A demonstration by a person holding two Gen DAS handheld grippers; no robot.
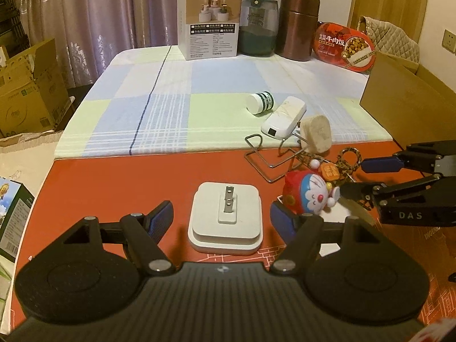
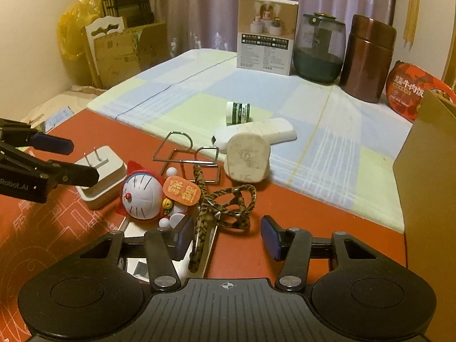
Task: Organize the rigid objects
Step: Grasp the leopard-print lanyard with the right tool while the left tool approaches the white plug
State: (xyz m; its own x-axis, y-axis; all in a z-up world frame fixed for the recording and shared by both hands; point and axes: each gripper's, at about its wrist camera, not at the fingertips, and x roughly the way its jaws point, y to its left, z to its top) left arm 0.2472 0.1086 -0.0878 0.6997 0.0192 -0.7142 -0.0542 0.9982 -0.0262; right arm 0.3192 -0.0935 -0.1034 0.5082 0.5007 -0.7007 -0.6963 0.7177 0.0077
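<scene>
Sorted: nothing visibly; clutter lower centre.
Left gripper (image 1: 221, 213): jaws released, straddling white charger (image 1: 225, 218).
Right gripper (image 2: 225, 235): jaws released around leopard scissors (image 2: 225, 205).

left gripper (image 1: 221, 218): jaws apart, angled downward | right gripper (image 2: 225, 235): jaws apart, narrower; angled downward
</scene>
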